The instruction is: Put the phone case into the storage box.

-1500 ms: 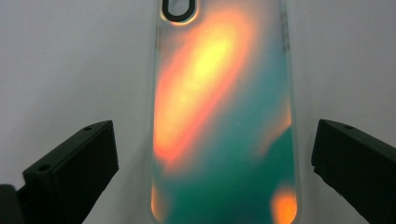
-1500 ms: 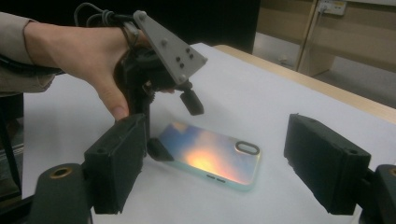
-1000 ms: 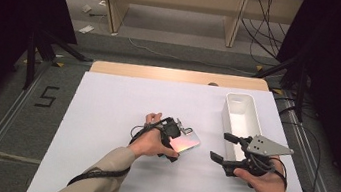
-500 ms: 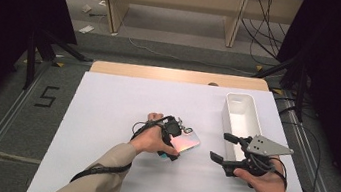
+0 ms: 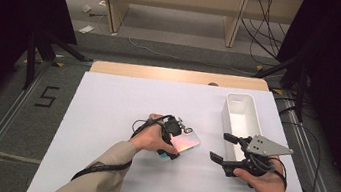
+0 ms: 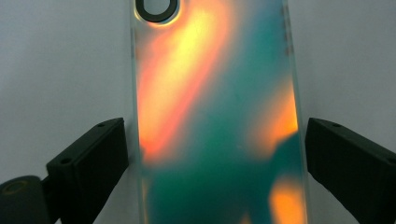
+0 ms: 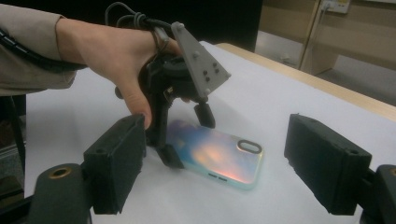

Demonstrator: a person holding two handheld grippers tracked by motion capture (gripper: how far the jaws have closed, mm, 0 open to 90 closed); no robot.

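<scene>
High view first: the white table (image 5: 105,117) carries a white bin (image 5: 242,117) just ahead of the right gripper (image 5: 224,149), whose jaws stand spread and empty, held above the sheet. The left gripper (image 5: 175,139) sits over the phone case (image 5: 186,142), which lies flat on the table.

In the left gripper view the phone case (image 6: 215,121) runs lengthwise between the jaws, both spread, one standing off each long edge with a sliver of table showing on either side; nothing is pinched yet. The camera cutout (image 6: 156,7) lies at the far end, well beyond the jaw tips.

In the right gripper view the left gripper (image 7: 187,135) straddles the case's (image 7: 219,156) near half.

By its look, it is a thin, light, glossy shell, likely slippery and somewhat flexible across its width. A squeeze on the long edges could bow it, so a gentle closing on the rims near the middle seems safest.
</scene>
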